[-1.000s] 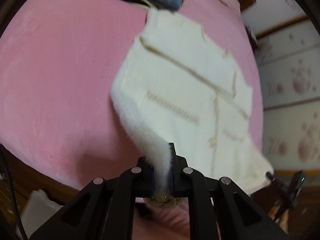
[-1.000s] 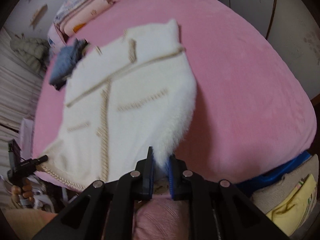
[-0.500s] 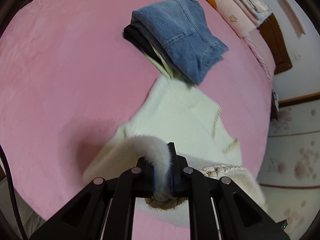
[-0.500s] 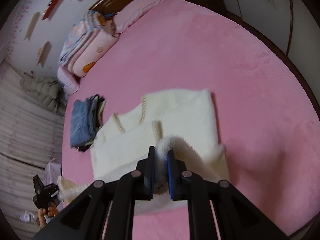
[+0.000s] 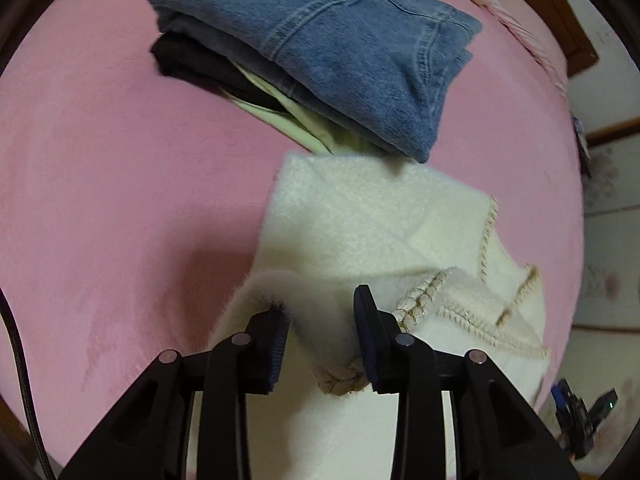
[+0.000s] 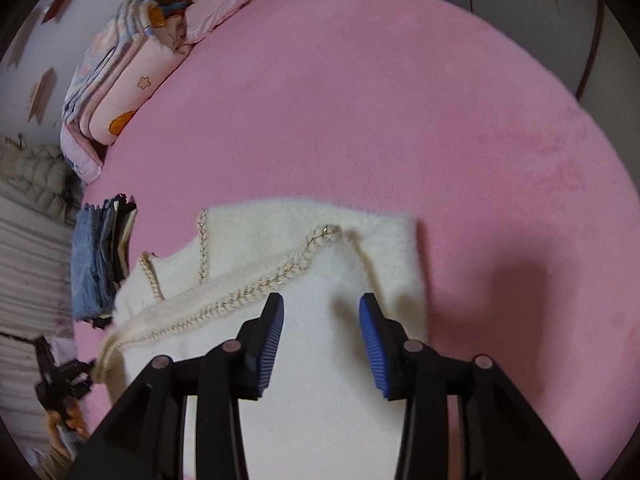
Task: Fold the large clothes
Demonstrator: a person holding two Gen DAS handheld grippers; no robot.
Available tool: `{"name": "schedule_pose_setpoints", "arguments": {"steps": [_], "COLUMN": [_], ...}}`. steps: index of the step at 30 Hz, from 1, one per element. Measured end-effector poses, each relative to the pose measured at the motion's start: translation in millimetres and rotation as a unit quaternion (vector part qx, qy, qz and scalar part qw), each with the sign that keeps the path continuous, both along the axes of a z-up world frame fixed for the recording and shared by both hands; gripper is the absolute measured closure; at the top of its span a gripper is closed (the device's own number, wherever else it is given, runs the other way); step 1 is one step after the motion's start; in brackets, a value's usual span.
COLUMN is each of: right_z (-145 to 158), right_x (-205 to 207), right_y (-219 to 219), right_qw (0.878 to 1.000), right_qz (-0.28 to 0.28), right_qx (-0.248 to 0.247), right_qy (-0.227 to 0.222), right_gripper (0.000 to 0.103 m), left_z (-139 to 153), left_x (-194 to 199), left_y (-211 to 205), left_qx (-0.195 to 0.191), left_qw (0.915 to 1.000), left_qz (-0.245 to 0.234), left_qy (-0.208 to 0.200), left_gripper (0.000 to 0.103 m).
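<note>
From the left wrist camera, the left gripper (image 5: 320, 336) stood with its jaws spread apart, released; a fuzzy fold of the cream sweater (image 5: 372, 224) rose between the fingers, brushing the left pad, but nothing was pinched. The sweater lay folded on the pink bedspread (image 5: 120, 184), reaching from the gripper toward 12 o'clock, its braided gold trim (image 5: 424, 292) running off toward 3 o'clock. At 12 o'clock, just past the sweater's far edge, sat a stack of folded clothes with blue jeans (image 5: 340, 36) on top.

From the right wrist camera, the right gripper (image 6: 322, 340) was likewise released, jaws wide, hovering over the sweater (image 6: 320, 360) with no cloth between the blue pads (image 6: 272, 332). The sweater lay flat on the bedspread (image 6: 400, 100), its trim (image 6: 256, 292) slanting toward 9 o'clock. The jeans stack (image 6: 94, 256) rested at 9 o'clock beside the sweater, and folded quilts and pillows (image 6: 120, 76) were piled at 11 o'clock.
</note>
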State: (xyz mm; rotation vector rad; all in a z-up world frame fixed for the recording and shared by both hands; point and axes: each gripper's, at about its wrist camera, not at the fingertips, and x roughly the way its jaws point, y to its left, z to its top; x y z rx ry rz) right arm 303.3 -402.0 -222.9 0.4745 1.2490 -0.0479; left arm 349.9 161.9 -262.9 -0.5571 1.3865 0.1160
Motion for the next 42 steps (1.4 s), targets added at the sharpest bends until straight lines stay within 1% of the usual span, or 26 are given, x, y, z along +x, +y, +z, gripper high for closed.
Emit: {"name": "schedule_pose_setpoints", "arguments": {"steps": [1,4,6,7,11,14,15,16,17,18,19,20,22,23,25,27,29,31,34,35,36,38,39,40,41,42], "right_z": [2,1,-6,-11,-31,-47,-52,-56,-59,-61,-63,-65,-69,-70,-72,-73,-74,-76,-75,-75,-74,-74,-73,-74,-73,-73], "right_x": [-2,0,4,7,21,31,34,35,36,37,37,38,40,40,41,41,42,41,38,38,37,37,36,37,37,37], "right_y": [1,6,7,8,13,21,24,26,29,30,31,32,34,34,33,32,31,31,27,27,26,25,25,26,26,27], "right_qw": [1.000,0.998,0.997,0.997,0.995,0.994,0.994,0.993,0.992,0.992,0.991,0.991,0.990,0.990,0.990,0.990,0.990,0.991,0.991,0.991,0.991,0.991,0.991,0.991,0.991,0.991], "right_qz": [0.010,0.037,0.050,0.053,0.061,0.073,0.078,0.084,0.089,0.093,0.097,0.099,0.103,0.105,0.109,0.112,0.112,0.113,0.114,0.113,0.113,0.114,0.113,0.113,0.114,0.117], "right_qx": [-0.013,-0.042,-0.055,-0.060,-0.071,-0.070,-0.073,-0.076,-0.078,-0.081,-0.080,-0.081,-0.086,-0.087,-0.086,-0.081,-0.075,-0.070,-0.067,-0.067,-0.067,-0.067,-0.066,-0.066,-0.065,-0.066], "right_qy": [-0.005,-0.007,-0.002,0.002,0.015,0.029,0.035,0.038,0.039,0.039,0.039,0.039,0.041,0.041,0.040,0.037,0.033,0.028,0.023,0.023,0.023,0.023,0.022,0.022,0.022,0.021], "right_gripper": [0.058,0.057,0.057,0.057,0.057,0.057,0.055,0.051,0.049,0.045,0.042,0.041,0.040,0.040,0.039,0.039,0.039,0.039,0.039,0.039,0.039,0.039,0.040,0.041,0.042,0.045], "left_z": [0,2,2,5,9,13,14,15,19,22,30,38,46,45,41,36,27,16,0,-5,-9,-19,-24,-29,-32,-34], "left_x": [-1,-3,-1,-1,1,2,2,2,2,2,0,-1,2,5,11,15,18,22,27,29,30,33,34,33,33,33], "left_y": [3,16,22,24,28,28,30,33,37,40,44,46,49,49,44,37,29,23,8,2,-3,-13,-16,-20,-21,-21], "left_qx": [-0.010,-0.057,-0.074,-0.081,-0.089,-0.110,-0.120,-0.131,-0.135,-0.127,-0.108,-0.093,-0.080,-0.075,-0.051,-0.027,0.002,0.027,0.052,0.059,0.063,0.075,0.081,0.091,0.109,0.124], "left_qw": [0.9999,0.9979,0.9965,0.9958,0.9945,0.9920,0.9909,0.9894,0.9883,0.9880,0.9876,0.9865,0.9844,0.9848,0.9860,0.9851,0.9822,0.9784,0.9696,0.9659,0.9634,0.9579,0.9557,0.9531,0.9512,0.9499], "left_qz": [-0.008,-0.020,-0.023,-0.026,-0.041,-0.041,-0.035,-0.026,-0.014,-0.004,0.006,0.010,-0.001,-0.013,-0.051,-0.088,-0.128,-0.158,-0.203,-0.219,-0.230,-0.254,-0.262,-0.270,-0.272,-0.271], "left_qy": [-0.005,-0.024,-0.031,-0.034,-0.037,-0.047,-0.051,-0.057,-0.069,-0.088,-0.113,-0.135,-0.157,-0.156,-0.150,-0.145,-0.137,-0.131,-0.126,-0.124,-0.122,-0.111,-0.106,-0.101,-0.097,-0.094], "left_gripper": [0.071,0.068,0.067,0.066,0.066,0.065,0.062,0.059,0.048,0.032,0.024,0.014,0.013,0.013,0.013,0.013,0.013,0.014,0.023,0.029,0.033,0.036,0.044,0.049,0.058,0.073]}}
